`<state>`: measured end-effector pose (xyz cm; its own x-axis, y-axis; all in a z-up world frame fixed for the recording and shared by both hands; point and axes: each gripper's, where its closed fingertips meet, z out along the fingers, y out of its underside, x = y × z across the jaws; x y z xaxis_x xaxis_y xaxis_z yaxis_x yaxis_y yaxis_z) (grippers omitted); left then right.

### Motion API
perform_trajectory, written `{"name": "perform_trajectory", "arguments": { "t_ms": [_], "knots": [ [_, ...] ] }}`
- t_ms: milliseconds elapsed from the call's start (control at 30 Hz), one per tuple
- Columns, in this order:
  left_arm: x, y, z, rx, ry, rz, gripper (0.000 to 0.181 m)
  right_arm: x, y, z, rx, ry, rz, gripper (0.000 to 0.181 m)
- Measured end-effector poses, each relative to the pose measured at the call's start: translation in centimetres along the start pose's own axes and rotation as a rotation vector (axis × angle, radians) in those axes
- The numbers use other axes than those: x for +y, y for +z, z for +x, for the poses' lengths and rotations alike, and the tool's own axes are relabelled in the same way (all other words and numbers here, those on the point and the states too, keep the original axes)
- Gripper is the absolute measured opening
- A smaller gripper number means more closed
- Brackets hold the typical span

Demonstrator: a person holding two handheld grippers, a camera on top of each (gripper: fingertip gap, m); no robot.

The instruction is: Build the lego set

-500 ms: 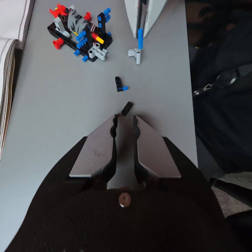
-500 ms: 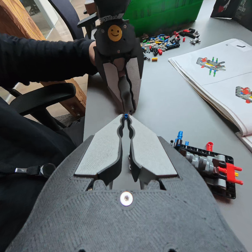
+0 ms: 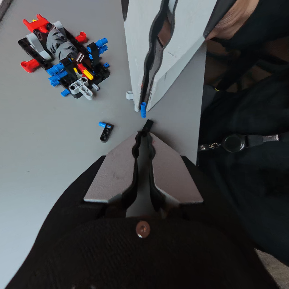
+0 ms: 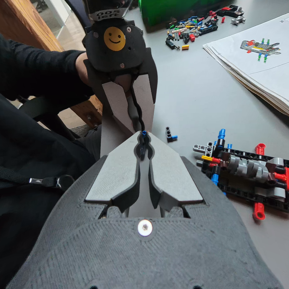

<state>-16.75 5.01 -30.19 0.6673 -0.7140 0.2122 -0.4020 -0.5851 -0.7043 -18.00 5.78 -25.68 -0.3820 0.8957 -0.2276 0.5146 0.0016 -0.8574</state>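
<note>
Progress on the build looks partial, as a judgement from how things lie. One sub-assembly [image 3: 62, 57], a black frame carrying grey gear-like parts, red connectors and blue pins, sits at the upper left of the left wrist view and at the right edge of the right wrist view. It seems well short of the model printed in the instruction booklet [image 4: 258, 65] at the upper right. A heap of loose pieces [image 4: 201, 26] waits at the top of that view beside a green box [image 4: 164, 14], so much remains.

The step in hand appears to be joining two small parts in mid-air near frame centre. The left gripper [image 3: 143, 134] has its jaws clamped on a short black connector [image 3: 147, 125] that sticks out past the tips. The right gripper [image 4: 143, 134] has its jaws clamped on a blue pin [image 3: 142, 110], whose end points at the connector; the two are close but apart in the left wrist view.

A black beam with a blue pin [image 3: 106, 131] lies on the grey bench [image 3: 46, 156] just left of the tips.

Whether the pin lines up with the connector's hole cannot be told. A light grey piece [image 3: 129, 95] is mostly hidden behind the right gripper. The far side of the sub-assembly is cut off in the right wrist view.
</note>
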Motion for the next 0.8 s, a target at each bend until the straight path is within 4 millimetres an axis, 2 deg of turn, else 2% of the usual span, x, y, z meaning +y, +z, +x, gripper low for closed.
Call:
{"name": "perform_trajectory", "arguments": {
  "t_ms": [133, 200, 567, 800],
  "knots": [
    [-0.1, 0.3, 1.1, 0.013, -0.087, 0.017, 0.006, 0.9, 0.1, -0.6, -0.036, 0.001, -0.029, 0.0],
    [-0.2, 0.3, 1.6, 0.028, -0.102, 0.026, 0.012, 1.3, 0.2, -0.8, -0.037, -0.002, -0.039, 0.0],
    [0.3, 0.2, 2.0, 0.021, -0.066, 0.014, 0.006, 2.8, 1.0, -1.6, -0.053, -0.043, -0.128, 0.0],
    [0.2, 0.3, 1.8, 0.029, -0.034, 0.003, 0.003, 3.0, 0.9, -1.6, -0.039, -0.054, -0.131, 0.0]
  ]
}}
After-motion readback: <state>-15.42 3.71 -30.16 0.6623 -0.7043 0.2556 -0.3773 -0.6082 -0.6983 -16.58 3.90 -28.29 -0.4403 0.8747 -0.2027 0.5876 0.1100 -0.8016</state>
